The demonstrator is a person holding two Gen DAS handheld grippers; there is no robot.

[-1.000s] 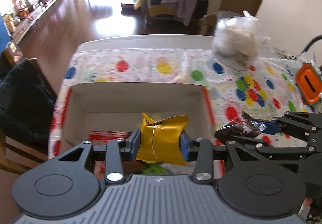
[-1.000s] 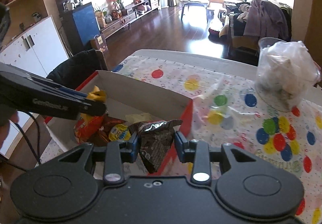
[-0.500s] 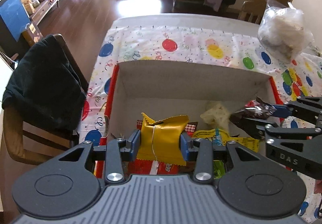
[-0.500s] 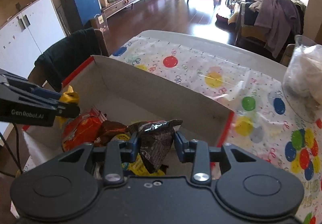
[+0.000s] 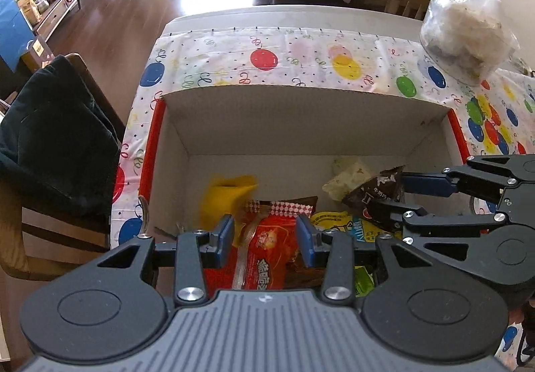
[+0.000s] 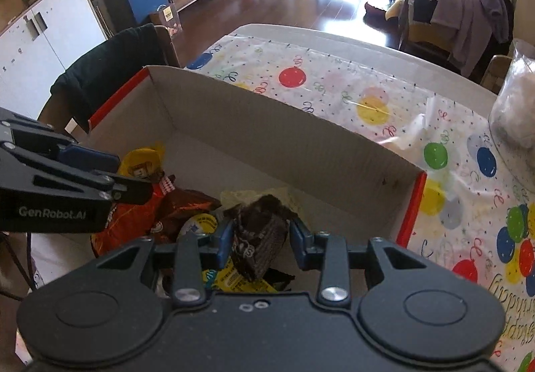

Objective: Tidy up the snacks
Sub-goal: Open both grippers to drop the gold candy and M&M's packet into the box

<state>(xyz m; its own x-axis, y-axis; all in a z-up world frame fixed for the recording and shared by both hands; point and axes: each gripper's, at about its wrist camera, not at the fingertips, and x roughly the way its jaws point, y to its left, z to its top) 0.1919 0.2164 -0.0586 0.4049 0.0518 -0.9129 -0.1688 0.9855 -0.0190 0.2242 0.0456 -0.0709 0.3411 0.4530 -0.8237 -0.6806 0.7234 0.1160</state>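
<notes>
A white cardboard box [image 5: 301, 91] with red outer edges holds several snack packets. My left gripper [image 5: 264, 235] hangs over it, pads apart with nothing pressed between them; a red packet [image 5: 264, 251] lies below the gap. The yellow packet [image 5: 230, 195] shows blurred just beyond the left finger, loose inside the box. In the right wrist view the yellow packet [image 6: 142, 161] sits by the left gripper [image 6: 132, 175]. My right gripper [image 6: 260, 231] is shut on a dark brown crinkled packet [image 6: 257, 238], low inside the box. The left wrist view shows the right gripper [image 5: 388, 195] at the box's right side.
A clear bag of whitish contents [image 5: 464, 27] stands on the balloon tablecloth [image 5: 267, 47] at the far right. A chair with a dark garment [image 5: 57, 134] is beside the table's left edge. A pale packet [image 5: 347, 178] and a yellow one with blue lettering [image 5: 334, 221] lie in the box.
Both grippers have come down over and into the box. The yellow packet has left the left gripper's jaws and drops toward the box floor. The right gripper keeps its dark packet.
</notes>
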